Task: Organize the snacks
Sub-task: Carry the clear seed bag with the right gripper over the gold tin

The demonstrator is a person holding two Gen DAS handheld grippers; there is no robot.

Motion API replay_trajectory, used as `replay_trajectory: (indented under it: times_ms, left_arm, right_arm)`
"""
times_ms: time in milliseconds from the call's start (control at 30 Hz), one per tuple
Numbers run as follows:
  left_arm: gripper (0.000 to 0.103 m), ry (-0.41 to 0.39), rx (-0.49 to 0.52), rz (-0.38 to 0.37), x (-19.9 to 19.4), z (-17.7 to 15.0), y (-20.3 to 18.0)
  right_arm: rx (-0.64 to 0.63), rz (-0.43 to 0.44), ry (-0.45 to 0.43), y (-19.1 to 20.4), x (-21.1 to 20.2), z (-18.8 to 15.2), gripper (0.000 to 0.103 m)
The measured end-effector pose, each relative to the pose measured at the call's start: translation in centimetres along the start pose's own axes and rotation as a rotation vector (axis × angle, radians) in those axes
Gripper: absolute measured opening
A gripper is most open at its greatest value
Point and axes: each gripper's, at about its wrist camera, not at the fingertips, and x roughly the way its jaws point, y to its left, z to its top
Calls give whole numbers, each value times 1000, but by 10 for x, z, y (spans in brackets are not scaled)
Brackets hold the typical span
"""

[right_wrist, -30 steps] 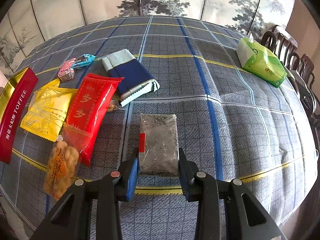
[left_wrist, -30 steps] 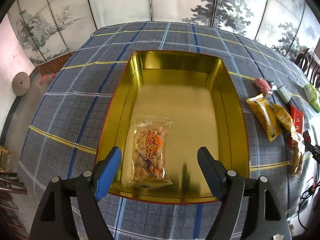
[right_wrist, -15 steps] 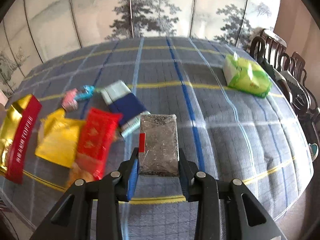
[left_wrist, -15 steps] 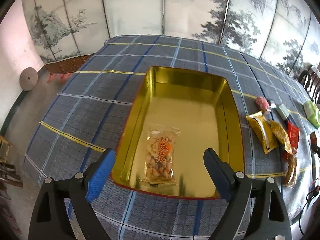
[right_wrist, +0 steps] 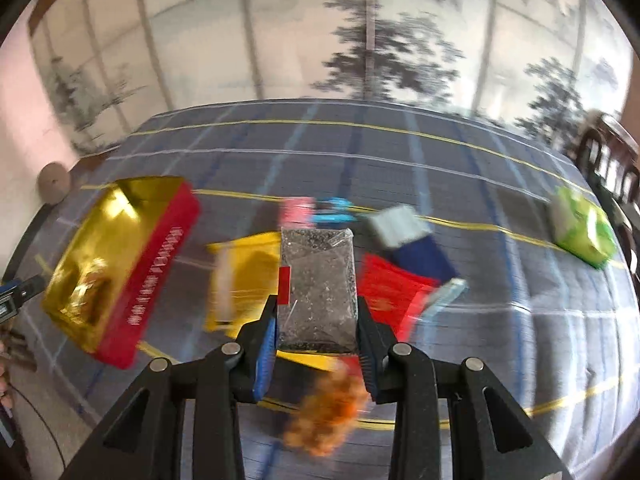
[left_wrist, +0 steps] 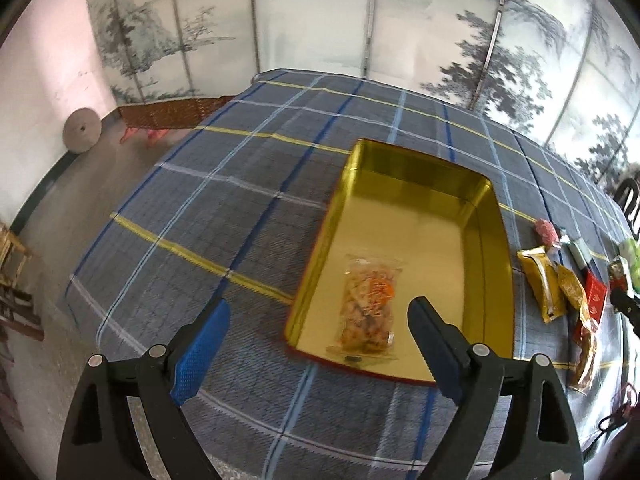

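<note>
A gold tin point(left_wrist: 486, 264) with red outer walls lies on the plaid tablecloth, and a clear bag of fried twists point(left_wrist: 370, 308) lies in its near end. My left gripper point(left_wrist: 318, 324) hangs open above the tin's near left corner, nothing between its fingers. My right gripper point(right_wrist: 316, 334) is shut on a clear packet of dark seeds point(right_wrist: 318, 280), held in the air above the loose snacks. The tin point(right_wrist: 160, 256) shows at the left of the blurred right wrist view.
Loose snacks lie right of the tin: a yellow packet point(right_wrist: 244, 276), a red packet point(right_wrist: 394, 292), a blue-and-white packet point(right_wrist: 416, 240), a pink candy point(right_wrist: 298, 208) and a second bag of twists point(right_wrist: 326, 416). A green tissue pack point(right_wrist: 582, 232) sits far right, near dark chairs point(right_wrist: 612, 160).
My left gripper pulled back and up from the tin, leaving the twist bag inside. My right gripper lifted the seed packet off the table and swung left toward the tin.
</note>
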Motion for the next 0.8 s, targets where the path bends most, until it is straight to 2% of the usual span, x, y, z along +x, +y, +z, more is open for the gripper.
replay_trajectory:
  times_ms: [367,567,800]
  left_arm:
    - [89,4,-52,84,-7,-8,36]
    - [89,13,-68,122,-9,-13,52]
    - [89,27,-84,137,-8,-17,61]
  right_arm:
    - [-217,172,-8,126,9,16,35]
    - [-301,210,18,167,23,13,35]
    - [-362,233,65,191,38,5,35]
